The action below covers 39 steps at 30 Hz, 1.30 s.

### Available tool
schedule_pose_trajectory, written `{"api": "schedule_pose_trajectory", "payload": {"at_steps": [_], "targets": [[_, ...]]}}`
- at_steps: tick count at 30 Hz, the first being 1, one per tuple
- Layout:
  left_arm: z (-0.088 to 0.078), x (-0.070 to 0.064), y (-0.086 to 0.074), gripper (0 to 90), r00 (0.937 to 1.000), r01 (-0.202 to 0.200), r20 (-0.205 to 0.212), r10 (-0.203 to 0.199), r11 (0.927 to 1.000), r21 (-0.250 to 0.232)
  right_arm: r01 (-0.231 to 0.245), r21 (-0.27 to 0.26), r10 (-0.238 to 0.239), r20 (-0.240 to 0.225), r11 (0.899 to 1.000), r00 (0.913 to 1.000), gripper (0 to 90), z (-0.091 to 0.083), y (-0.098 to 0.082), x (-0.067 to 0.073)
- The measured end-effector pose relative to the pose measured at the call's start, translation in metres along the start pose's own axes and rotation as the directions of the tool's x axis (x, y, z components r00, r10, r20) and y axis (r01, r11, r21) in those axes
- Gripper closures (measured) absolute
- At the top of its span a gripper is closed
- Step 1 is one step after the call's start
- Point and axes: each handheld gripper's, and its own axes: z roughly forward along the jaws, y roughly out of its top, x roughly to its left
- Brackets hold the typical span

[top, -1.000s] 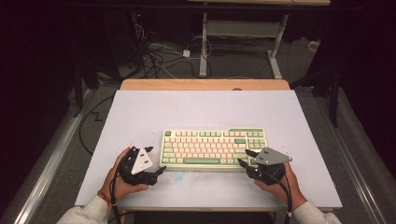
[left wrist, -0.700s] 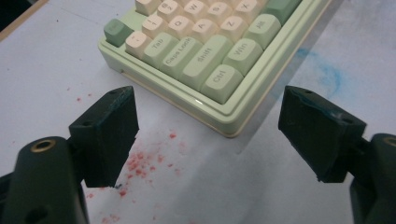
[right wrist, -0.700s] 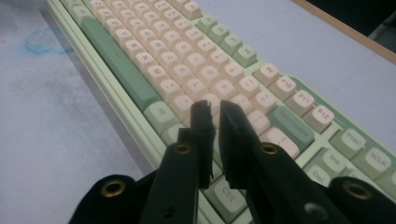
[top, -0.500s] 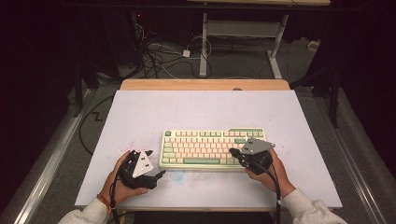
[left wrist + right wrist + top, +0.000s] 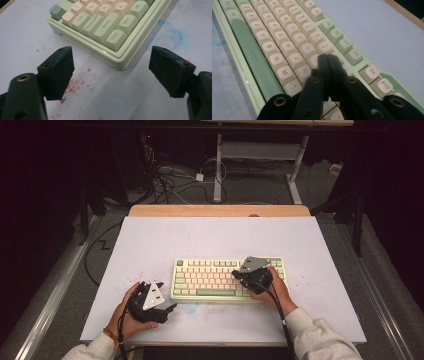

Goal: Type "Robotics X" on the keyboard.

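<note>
Right tongs (image 5: 328, 58), pressed together with nothing between them, hover over the keyboard (image 5: 210, 277) near its I and K keys, its long axis across the tabletop (image 5: 150, 240), while left tongs (image 5: 110, 72) rest spread off its Ctrl corner.

The keyboard (image 5: 227, 278) blocks the mat's (image 5: 150, 240) near middle; bare mat lies open behind and beside it.

White table mat (image 5: 165, 240) speckled with red flecks (image 5: 75, 86), a faint blue smudge (image 5: 172, 32), wooden table edge (image 5: 220, 210) behind, tangled cables (image 5: 170, 182) on the floor, metal desk legs (image 5: 218, 170) beyond
</note>
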Motion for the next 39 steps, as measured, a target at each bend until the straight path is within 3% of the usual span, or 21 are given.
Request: {"api": "schedule_pose_trajectory", "payload": {"at_steps": [17, 29, 35, 39], "targets": [[0.002, -0.001, 0.0, 19.9, 0.9998, 0.005, 0.018, -0.005, 0.9998, 0.017, 0.005, 0.04, -0.006, 0.006, 0.999, 1.0, 90.0, 0.012, -0.001, -0.002], [0.002, -0.001, 0.0, 20.1, 0.9998, -0.002, 0.019, 0.002, 0.9997, 0.023, -0.014, -0.037, 0.014, 0.014, 0.999, 0.9998, 85.3, -0.004, 0.002, -0.005], [0.002, -0.001, 0.0, 20.2, 0.9999, -0.001, 0.017, 0.001, 0.9998, 0.021, -0.036, -0.082, 0.038, 0.022, 0.996, 0.999, 76.1, -0.014, 0.002, -0.006], [0.002, 0.0, 0.0, 20.4, 0.9999, -0.007, 0.009, 0.007, 0.9996, 0.026, -0.031, -0.11, 0.036, 0.038, 0.993, 0.9986, 61.8, -0.02, 0.003, -0.004]]}}
